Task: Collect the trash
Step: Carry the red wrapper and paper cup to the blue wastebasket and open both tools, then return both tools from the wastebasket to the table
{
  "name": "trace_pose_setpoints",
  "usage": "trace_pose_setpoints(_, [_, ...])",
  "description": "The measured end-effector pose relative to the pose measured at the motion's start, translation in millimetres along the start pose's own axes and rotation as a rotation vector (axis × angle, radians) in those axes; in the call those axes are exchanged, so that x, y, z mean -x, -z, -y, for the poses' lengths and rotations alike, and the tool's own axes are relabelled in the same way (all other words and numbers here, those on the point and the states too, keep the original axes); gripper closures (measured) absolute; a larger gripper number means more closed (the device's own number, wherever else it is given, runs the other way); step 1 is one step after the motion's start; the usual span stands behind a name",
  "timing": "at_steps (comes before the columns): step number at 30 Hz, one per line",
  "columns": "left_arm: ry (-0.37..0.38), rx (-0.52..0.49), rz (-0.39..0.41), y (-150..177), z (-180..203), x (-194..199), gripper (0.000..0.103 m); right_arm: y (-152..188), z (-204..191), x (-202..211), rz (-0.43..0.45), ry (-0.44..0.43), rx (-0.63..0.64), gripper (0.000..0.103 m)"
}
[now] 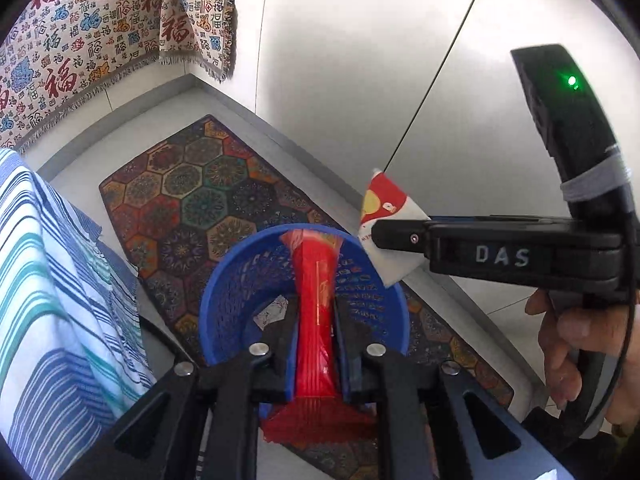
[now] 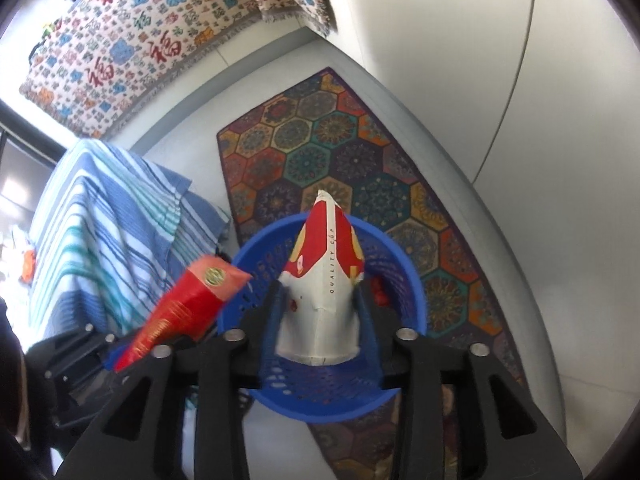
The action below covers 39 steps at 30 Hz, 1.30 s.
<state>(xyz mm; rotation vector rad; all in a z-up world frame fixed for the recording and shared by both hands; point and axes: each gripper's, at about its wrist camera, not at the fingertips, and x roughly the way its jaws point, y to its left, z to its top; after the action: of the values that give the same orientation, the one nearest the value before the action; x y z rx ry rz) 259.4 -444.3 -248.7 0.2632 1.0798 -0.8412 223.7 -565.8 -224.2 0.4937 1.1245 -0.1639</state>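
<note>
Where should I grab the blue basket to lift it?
Take the basket by its rim, coming straight down from above, one finger inside the wall and one outside. It stands upright and open-topped on the rug. The thin wall should fit between the jaws, while the round body looks too wide to span.

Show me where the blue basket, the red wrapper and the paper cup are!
blue basket [image 2: 416,292]: right wrist view, on its right rim.
red wrapper [image 1: 314,320]: left wrist view, on its middle.
paper cup [image 2: 324,288]: right wrist view, on its white side.
</note>
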Motion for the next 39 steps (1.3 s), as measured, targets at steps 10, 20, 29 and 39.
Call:
trace_pose_setpoints(10, [0.02,0.038,0.057,-4,-6,19,0.051,-5,1,9,0.047,0.002,-0.015,0.053])
trace_pose_setpoints(20, [-0.006,0.005,0.201,72,-15,146,0.051,18,-56,78,0.268,0.146,0.132,0.012])
trace_pose_setpoints(29, [-0.228,0.112,0.174,195,-103,233,0.048,97,-180,87,0.324,0.046,0.348,0.01])
trace_pose_setpoints(39, [-0.416,0.319,0.205,266,-226,288,0.048,192,-323,30,0.198,-0.083,0.554,0.01])
